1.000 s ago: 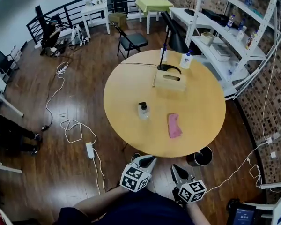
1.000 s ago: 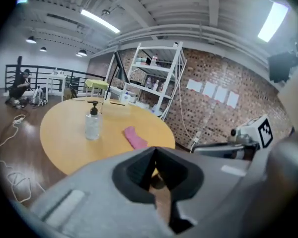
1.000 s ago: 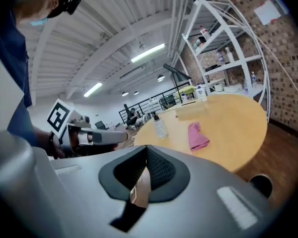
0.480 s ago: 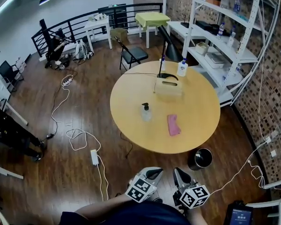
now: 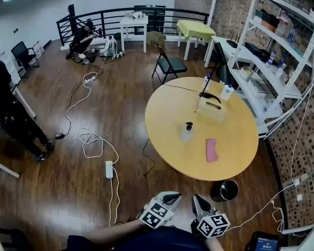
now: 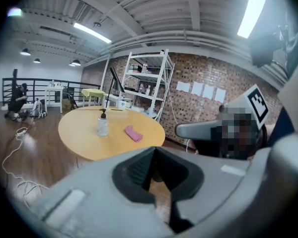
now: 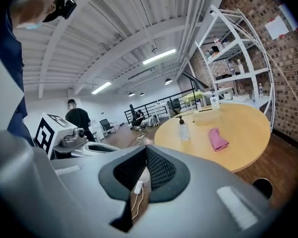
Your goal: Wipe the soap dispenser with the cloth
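Holding nothing, the left hand-held gripper [image 5: 166, 196] has its jaws drawn fully together, and the right hand-held gripper [image 5: 198, 201] is closed and empty in the same way; each gripper view shows only floor past the pads. Both are carried side by side close to the person's body, over the wooden floor at the near edge of the scene and well apart from the round desk [image 5: 167, 116]. On that desk the soap dispenser [image 5: 187, 132] stands upright, pump on top, toward the near left of the surface. The pink cloth [image 5: 212, 149] lies bunched on the desk to the right of the dispenser and a little nearer, not touching it. A tissue box [image 5: 212, 110] sits farther back, and a black bin [image 5: 224, 190] stands on the floor by the near right rim. Assessment: neither gripper has the cloth, and the cloth is not against the dispenser, so no wiping is under way at this moment. The dispenser's surface is too small in every view to judge whether it is clean or smeared. The layout fits two stages equally: an approach with the wipe to come, or a withdrawal with the wipe finished and the cloth set down. The pictures do not decide between them.
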### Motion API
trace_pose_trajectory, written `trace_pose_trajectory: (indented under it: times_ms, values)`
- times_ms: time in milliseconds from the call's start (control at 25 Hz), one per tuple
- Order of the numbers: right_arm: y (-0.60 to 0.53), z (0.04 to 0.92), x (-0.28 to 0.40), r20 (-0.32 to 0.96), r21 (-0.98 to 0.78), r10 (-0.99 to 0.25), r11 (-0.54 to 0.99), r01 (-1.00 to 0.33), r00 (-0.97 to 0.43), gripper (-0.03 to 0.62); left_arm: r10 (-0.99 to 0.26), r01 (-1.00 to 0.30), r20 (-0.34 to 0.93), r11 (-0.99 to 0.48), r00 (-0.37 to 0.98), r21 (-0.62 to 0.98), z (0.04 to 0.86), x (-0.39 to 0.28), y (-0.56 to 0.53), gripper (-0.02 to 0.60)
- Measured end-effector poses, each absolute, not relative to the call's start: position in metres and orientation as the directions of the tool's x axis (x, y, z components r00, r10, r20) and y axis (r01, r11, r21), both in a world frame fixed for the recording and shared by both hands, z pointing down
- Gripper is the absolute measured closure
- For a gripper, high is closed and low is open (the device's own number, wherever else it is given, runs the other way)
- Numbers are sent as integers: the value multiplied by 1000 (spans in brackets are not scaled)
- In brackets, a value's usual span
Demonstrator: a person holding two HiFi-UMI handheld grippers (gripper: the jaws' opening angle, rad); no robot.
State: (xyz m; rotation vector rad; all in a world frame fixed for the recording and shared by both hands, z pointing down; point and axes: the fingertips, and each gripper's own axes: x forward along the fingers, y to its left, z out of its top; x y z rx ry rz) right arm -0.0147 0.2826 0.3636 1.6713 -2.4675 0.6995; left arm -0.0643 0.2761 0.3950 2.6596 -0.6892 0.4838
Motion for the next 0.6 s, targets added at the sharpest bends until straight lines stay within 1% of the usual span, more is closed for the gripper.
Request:
trace_pose_trajectory:
  times_ms: [200,360,600]
  values:
    - [275,350,-19,295,-269,-874,311,-911,-385,583,-410,-509,378,-833,830,215,385,-66,265,578]
    - [275,338,-8,267,-227,-899,291,-929,-347,583,-399,-483,355,-854,846,192,374,-56,263,578]
    - [281,334,1,249,-210,-914,272,-939,-321,583,-398,-466,343,-873,851,143,369,-50,268,578]
